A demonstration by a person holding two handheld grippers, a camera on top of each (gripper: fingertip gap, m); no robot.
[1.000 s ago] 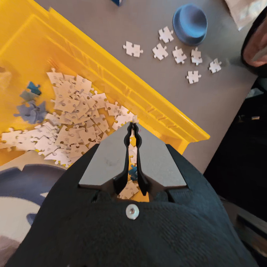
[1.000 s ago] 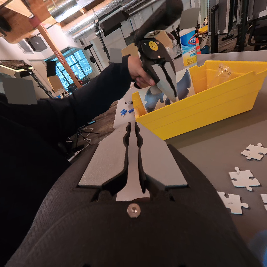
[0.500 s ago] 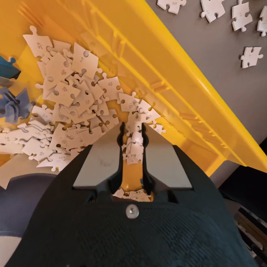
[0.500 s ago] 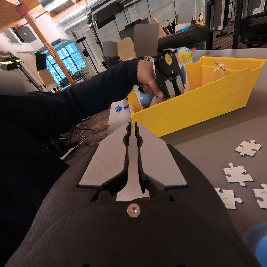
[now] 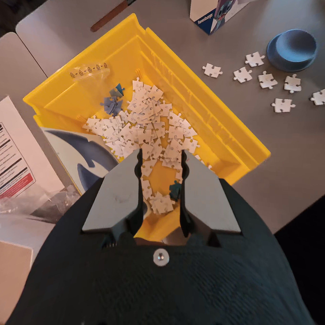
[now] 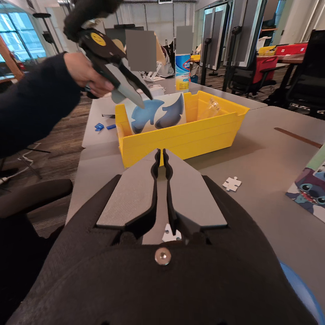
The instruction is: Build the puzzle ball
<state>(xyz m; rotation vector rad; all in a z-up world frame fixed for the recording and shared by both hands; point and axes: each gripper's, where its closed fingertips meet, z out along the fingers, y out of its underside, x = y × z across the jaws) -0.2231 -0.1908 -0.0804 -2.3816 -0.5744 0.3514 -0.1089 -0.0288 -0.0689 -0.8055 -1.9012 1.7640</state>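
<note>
On the grey table (image 5: 263, 158) we see the yellow bin (image 5: 207, 112) heaped with white puzzle pieces (image 5: 149, 126). Our left gripper (image 5: 161, 154) hangs above it, jaws wide and empty. Our right gripper (image 6: 161, 151) waits nearby, jaws nearly closed, holding nothing.

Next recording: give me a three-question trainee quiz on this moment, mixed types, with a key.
1. True or false: the left tongs hold a piece.
2. The loose white pieces on the table lie nearest: A) the blue stand B) the brown stick C) the leaflet
3. Fill in: most pieces lie in the yellow ___.

Key: 1 false, open and empty; 2 A; 3 bin.
</note>
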